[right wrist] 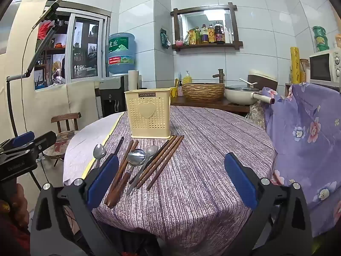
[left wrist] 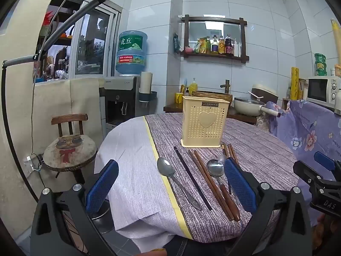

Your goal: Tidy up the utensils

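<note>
Tiled kitchen, purple-clothed table, perhaps round.

Right gripper spread wide, nothing between its blue pads. Beyond, on purple striped tablecloth, spoons and brown wooden chopsticks lying before upright cream perforated plastic utensil holder.

Left gripper and right gripper hover side by side (fingers spread wide, empty).

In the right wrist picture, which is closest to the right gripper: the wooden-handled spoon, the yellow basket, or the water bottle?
1. Wooden-handled spoon, on the table by the right gripper's left finger.
2. Yellow basket, mid-table behind it.
3. Water bottle, far back left.
</note>
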The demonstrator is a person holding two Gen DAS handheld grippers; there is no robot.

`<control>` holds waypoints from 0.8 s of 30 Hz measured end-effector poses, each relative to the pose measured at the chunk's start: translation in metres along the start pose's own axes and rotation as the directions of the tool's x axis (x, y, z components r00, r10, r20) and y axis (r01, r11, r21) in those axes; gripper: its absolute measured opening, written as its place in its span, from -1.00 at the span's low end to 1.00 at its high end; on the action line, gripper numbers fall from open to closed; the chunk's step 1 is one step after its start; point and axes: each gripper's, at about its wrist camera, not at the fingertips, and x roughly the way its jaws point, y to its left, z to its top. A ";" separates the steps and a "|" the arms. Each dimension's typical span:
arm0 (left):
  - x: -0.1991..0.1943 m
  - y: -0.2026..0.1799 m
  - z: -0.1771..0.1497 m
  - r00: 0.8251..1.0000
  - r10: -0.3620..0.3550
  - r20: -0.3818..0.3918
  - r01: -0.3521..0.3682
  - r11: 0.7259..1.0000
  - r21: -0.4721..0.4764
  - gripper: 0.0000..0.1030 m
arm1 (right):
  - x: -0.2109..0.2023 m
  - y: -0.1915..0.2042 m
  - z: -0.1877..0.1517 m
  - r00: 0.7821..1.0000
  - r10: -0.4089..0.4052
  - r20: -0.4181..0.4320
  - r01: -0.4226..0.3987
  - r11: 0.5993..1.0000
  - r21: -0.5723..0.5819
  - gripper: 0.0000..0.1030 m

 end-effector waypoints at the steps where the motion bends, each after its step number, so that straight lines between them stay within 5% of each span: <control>1: 0.000 0.000 0.000 1.000 0.001 0.000 -0.001 1.000 -0.002 0.90 | 0.000 0.000 0.000 1.000 0.000 -0.001 0.000 1.000 -0.001 0.90; 24: -0.003 -0.003 0.001 1.000 -0.019 0.012 0.019 1.000 0.009 0.90 | 0.002 0.000 -0.001 1.000 0.003 -0.006 -0.003 1.000 0.004 0.90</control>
